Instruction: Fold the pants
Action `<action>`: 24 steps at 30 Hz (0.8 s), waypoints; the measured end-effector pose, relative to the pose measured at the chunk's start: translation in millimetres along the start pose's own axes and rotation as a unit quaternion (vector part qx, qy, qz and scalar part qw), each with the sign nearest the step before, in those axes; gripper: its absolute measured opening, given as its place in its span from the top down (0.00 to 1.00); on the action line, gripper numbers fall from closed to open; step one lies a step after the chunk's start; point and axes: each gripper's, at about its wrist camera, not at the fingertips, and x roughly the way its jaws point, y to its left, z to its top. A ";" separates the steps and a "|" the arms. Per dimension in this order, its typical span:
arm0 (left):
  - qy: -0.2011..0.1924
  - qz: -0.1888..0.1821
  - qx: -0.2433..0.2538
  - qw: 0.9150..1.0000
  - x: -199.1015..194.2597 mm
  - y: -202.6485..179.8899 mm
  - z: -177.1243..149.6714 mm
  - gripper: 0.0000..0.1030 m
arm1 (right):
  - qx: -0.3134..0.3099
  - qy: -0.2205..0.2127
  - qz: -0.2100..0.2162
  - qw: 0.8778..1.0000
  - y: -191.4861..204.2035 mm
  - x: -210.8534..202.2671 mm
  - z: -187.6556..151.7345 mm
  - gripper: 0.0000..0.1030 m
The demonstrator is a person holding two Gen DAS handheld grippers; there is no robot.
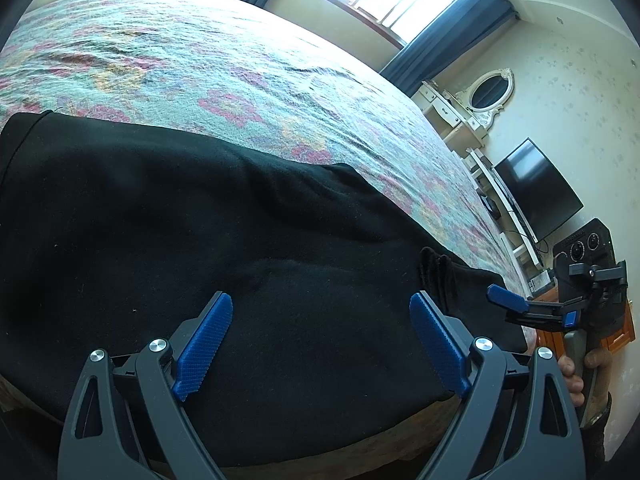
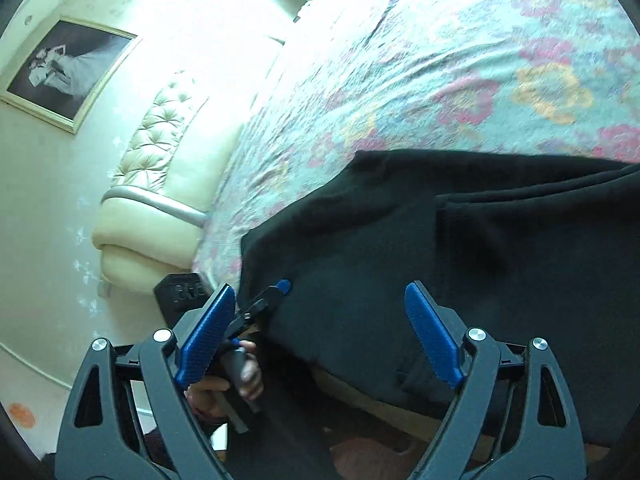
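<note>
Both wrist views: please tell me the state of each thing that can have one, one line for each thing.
black pants: lying on the bed, one layer folded over another, nothing gripping them.
left gripper: fingers wide apart, above the pants, holding nothing.
right gripper: fingers wide apart, holding nothing.
floral bedspread: spread out, lightly wrinkled.
curtains: drawn aside.
television: screen dark.
</note>
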 end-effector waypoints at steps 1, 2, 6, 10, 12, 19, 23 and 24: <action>0.000 0.000 0.000 1.000 -0.1 0.1 0.0 0.14 | -0.015 0.002 -0.041 0.999 -0.6 -0.7 0.9 0.16; 0.000 -0.001 -0.001 1.000 -0.3 0.2 -0.3 0.14 | -0.022 0.006 -0.077 0.997 -2.5 0.7 1.3 0.16; 0.000 -0.004 -0.006 1.000 -1.2 1.0 0.1 0.14 | 0.008 0.043 -0.079 0.996 -17.7 16.2 -4.8 0.16; -0.001 -0.005 -0.004 1.000 -1.2 1.5 -0.1 0.14 | 0.003 0.060 -0.093 0.994 -19.5 37.1 -18.3 0.13; 0.000 -0.006 -0.002 1.000 -1.1 1.8 0.5 0.14 | -0.014 0.058 -0.109 0.992 -9.6 43.3 -19.4 0.12; 0.005 -0.016 -0.011 1.000 -9.5 7.7 4.8 0.14 | -0.105 0.059 -0.211 0.970 31.3 66.7 -26.0 0.12; -0.023 -0.002 -0.016 1.000 -36.8 24.5 13.4 0.14 | -0.155 0.047 -0.257 0.953 51.3 71.2 -35.2 0.12; -0.032 0.003 -0.020 0.999 -45.2 32.3 16.2 0.14 | -0.164 0.045 -0.263 0.950 54.7 73.5 -36.7 0.12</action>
